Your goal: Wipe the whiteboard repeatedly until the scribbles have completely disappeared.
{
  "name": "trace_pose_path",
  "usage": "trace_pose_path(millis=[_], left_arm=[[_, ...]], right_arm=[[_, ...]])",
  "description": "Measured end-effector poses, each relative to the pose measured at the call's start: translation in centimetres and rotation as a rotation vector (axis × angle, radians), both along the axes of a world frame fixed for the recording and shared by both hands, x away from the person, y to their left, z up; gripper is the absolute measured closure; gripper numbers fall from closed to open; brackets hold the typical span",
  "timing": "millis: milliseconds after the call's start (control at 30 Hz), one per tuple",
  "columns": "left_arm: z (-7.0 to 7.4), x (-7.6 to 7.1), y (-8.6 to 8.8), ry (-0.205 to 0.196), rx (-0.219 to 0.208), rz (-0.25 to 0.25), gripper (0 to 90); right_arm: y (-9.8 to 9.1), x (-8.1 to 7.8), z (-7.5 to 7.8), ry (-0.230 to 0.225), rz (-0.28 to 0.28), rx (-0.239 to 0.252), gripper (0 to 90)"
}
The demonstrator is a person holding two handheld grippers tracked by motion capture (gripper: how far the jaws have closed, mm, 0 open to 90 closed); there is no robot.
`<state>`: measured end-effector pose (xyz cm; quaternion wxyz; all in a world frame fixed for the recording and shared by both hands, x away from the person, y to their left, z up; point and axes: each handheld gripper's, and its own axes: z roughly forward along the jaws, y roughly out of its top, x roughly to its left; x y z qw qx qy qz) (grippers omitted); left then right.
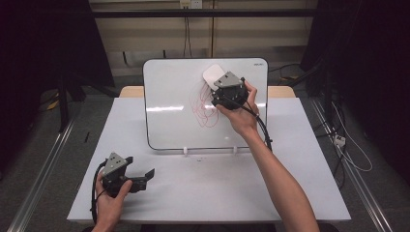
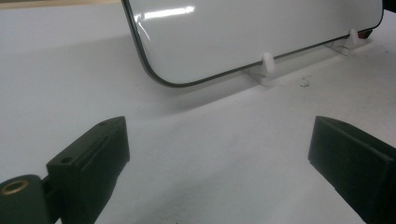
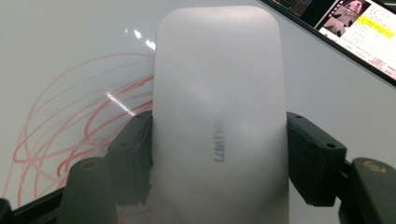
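Black jaws of the right gripper (image 3: pixel 217 163) are clamped on a pale rounded plastic eraser (image 3: pixel 219 107), held against the upright white whiteboard (image 1: pixel 174 96).
Red scribbled loops (image 1: pixel 205 108) remain beside it; flat, overlapping strokes are advised. Left gripper (image 2: pixel 217 163) is held wide open, empty, above the white table (image 1: pixel 203 188).

This is looking like a lab or test room: a white table (image 1: pixel 208 193) is standing on a grey floor between metal rails (image 1: pixel 43 169), dark curtains (image 1: pixel 43 43) are hanging at both sides, and loose cables (image 1: pixel 348 150) are trailing across the floor.
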<state>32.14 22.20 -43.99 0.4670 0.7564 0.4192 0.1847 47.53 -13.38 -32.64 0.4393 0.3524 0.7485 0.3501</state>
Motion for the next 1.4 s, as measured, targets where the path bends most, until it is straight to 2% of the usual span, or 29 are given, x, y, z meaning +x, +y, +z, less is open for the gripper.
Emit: trace_pose_path(millis=[367, 767, 1167, 1333, 1400], left_arm=[[0.0, 0.0, 0.1, 0.002, 0.002, -0.001, 5.3], [-0.1, 0.0, 0.3, 0.005, 0.003, 0.011, 5.3], [0.0, 0.0, 0.1, 0.003, 0.007, 0.009, 5.3], [-0.1, 0.1, 0.1, 0.006, 0.005, 0.006, 5.3], [-0.2, 0.1, 0.0, 0.012, 0.008, 0.007, 5.3]], right_arm=[[0.1, 0.0, -0.1, -0.006, -0.004, -0.004, 31.4], [0.7, -0.4, -0.8, 0.009, 0.003, -0.019, 31.5], [2.0, -2.2, -2.9, 0.017, 0.041, -0.036, 31.4], [3.0, -3.7, -4.5, 0.02, 0.081, -0.076, 31.5], [3.0, -3.9, -4.7, 0.01, 0.082, -0.076, 31.5]])
